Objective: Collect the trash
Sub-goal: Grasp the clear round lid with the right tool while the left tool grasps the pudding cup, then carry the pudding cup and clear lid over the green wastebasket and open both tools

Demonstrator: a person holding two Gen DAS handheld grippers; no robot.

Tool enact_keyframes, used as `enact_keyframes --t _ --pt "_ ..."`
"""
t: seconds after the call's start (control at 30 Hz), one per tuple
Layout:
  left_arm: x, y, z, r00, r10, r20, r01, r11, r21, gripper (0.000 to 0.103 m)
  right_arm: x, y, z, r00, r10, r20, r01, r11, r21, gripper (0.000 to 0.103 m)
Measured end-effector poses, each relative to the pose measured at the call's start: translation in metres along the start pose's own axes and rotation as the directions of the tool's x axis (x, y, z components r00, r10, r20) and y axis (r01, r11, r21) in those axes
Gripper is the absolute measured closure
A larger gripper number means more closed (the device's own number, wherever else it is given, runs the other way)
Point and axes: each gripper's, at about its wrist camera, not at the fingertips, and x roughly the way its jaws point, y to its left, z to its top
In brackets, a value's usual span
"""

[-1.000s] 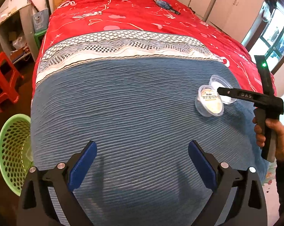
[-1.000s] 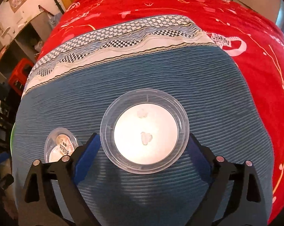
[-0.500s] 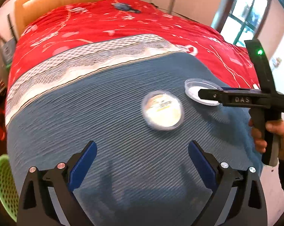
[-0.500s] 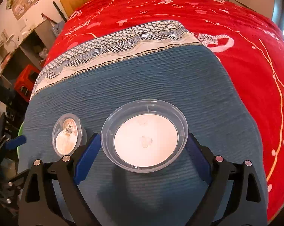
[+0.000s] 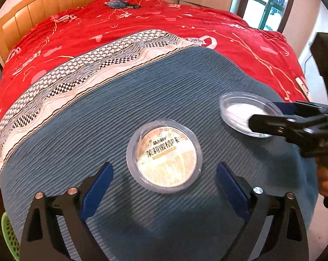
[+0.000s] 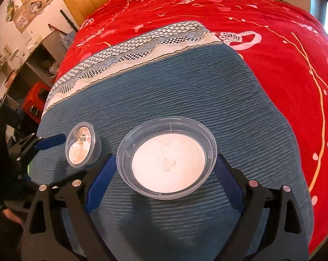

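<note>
A round clear plastic cup with a printed paper label (image 5: 165,154) lies on the blue blanket. My left gripper (image 5: 164,169) is open, its blue fingers either side of the cup's near edge. The cup also shows in the right wrist view (image 6: 82,147). A clear plastic lid (image 6: 166,157) lies flat on the blanket between the open blue fingers of my right gripper (image 6: 165,169). The lid (image 5: 247,114) and right gripper (image 5: 273,117) show at the right of the left wrist view.
The bed has a red quilt (image 5: 142,21) and a wooden headboard (image 5: 44,6). A green mesh basket (image 5: 9,235) stands on the floor at the left. A blue object (image 5: 120,4) lies far up the bed. Red stools (image 6: 36,95) stand to the left.
My left gripper has swung right and moved in on the labelled cup, which now sits between its fingers. My right gripper stays around the lid.
</note>
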Motion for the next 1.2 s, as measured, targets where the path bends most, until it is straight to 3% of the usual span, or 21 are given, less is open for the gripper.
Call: enact_keyframes --t 0.2,0.5,0.77,1.0,1.2 --pt "0.007 0.007 0.0 0.999 -0.034 0.002 0.034 0.999 -0.036 0.039 -0.002 -0.004 -0.005 1.0 0.005 0.004 -0.005 1.0 0.015 0.014" --pt "-0.031 0.014 -0.016 0.997 -0.007 0.079 0.011 0.999 -0.052 0.04 -0.011 0.011 -0.011 0.999 0.041 0.02 -0.041 0.999 0.015 0.014" --pt "-0.09 0.05 -0.054 0.989 0.068 0.133 -0.05 0.99 -0.133 0.04 -0.019 0.05 -0.021 0.995 0.099 0.029 -0.099 0.995 -0.016 0.014" --pt "-0.137 0.093 -0.096 0.973 0.163 0.161 -0.122 0.964 -0.236 0.04 -0.021 0.109 -0.028 0.985 0.172 0.022 -0.169 0.981 -0.098 0.014" --pt "-0.173 0.133 -0.135 0.957 0.233 0.175 -0.163 0.926 -0.341 0.04 -0.019 0.161 -0.031 0.972 0.234 -0.007 -0.232 0.958 -0.172 0.014"
